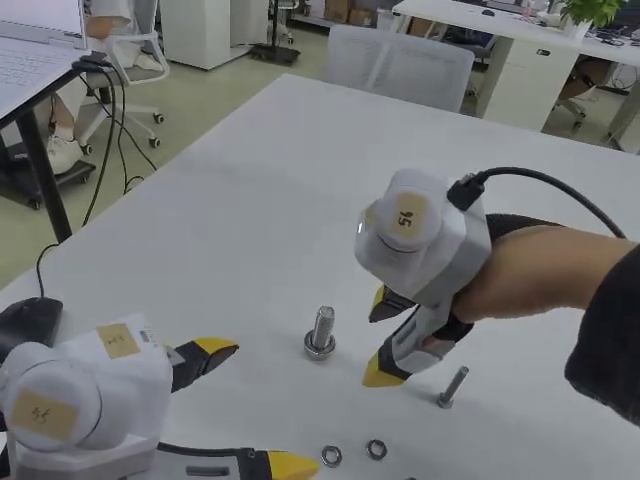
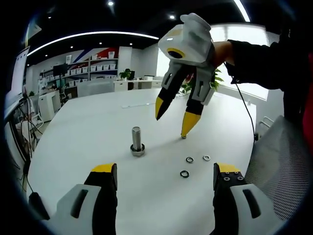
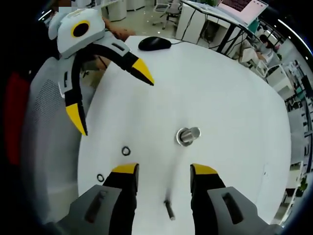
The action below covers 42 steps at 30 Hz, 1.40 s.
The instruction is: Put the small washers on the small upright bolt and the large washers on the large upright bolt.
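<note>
Yellow-tipped left gripper (image 1: 260, 405): hanging wide open, carrying nothing
large bolt (image 1: 320, 333): standing upright, mid-table
washers (image 1: 371, 450): lying flat right off left's tips, so left's sitting nearer
right gripper (image 1: 383, 338): gaping too, empty
small bolt (image 1: 452, 387): standing just beside it

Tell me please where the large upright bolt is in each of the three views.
Head view: the large upright bolt stands just below the centre, on the white table.
Left gripper view: left of centre, beyond the open jaws.
Right gripper view: right of centre, seen almost from above, just past the jaw tips.
Shared landmark: the loose washers lie near it in every view.
</note>
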Each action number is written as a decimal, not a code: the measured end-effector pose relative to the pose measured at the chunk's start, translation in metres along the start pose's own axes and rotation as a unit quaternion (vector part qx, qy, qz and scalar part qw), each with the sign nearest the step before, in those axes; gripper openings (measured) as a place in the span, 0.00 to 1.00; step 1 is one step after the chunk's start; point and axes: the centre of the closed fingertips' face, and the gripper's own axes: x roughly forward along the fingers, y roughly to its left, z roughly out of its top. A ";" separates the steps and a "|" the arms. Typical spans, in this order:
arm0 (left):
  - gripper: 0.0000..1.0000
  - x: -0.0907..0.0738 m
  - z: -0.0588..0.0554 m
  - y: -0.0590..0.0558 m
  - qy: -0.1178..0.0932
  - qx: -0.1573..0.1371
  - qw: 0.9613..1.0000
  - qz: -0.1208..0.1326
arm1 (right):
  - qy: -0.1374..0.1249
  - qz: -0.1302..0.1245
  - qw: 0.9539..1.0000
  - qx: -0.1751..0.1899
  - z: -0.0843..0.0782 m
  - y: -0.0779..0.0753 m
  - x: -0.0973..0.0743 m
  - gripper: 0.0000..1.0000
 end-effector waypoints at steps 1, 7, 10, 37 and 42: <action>0.80 0.000 0.000 0.000 0.000 0.000 1.000 -0.001 | -0.001 0.001 1.000 0.000 0.000 0.003 -0.001 0.44; 0.80 0.001 0.000 -0.004 0.001 0.003 1.000 -0.004 | -0.004 0.000 1.000 -0.001 -0.004 0.017 -0.007 0.44; 0.80 0.001 0.000 -0.005 0.000 0.004 1.000 -0.005 | -0.006 0.001 1.000 0.001 -0.007 0.024 -0.008 0.44; 0.80 0.003 0.005 -0.012 0.004 0.012 1.000 -0.015 | -0.015 0.010 0.999 0.040 -0.040 0.064 -0.014 0.44; 0.80 0.003 0.006 -0.013 0.004 0.014 1.000 -0.015 | -0.013 0.016 0.999 0.049 -0.047 0.070 -0.009 0.44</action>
